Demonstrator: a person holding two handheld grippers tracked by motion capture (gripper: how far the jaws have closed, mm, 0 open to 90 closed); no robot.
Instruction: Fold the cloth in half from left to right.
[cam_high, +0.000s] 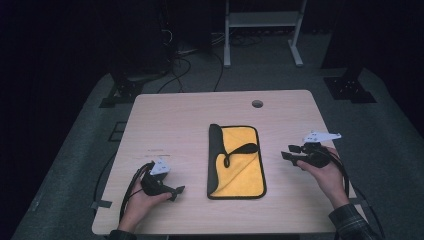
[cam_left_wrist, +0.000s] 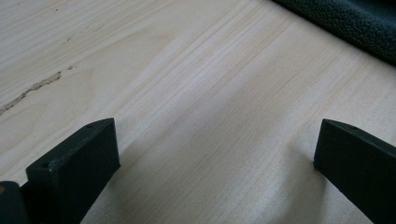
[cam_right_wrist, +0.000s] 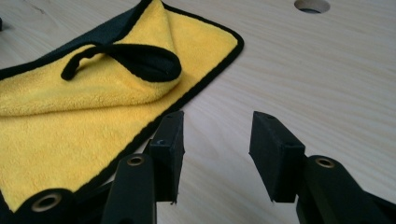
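my right gripper (cam_high: 291, 152), jaws half apart and empty, hangs just right of the folded yellow cloth (cam_high: 240, 165), whose long axis runs away from me.

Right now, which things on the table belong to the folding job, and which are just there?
In the job:
yellow cloth, folded, a corner curled over
right gripper, jaws apart, beside the cloth
left gripper, jaws apart, empty

Just there:
round hole in the table
white frame behind
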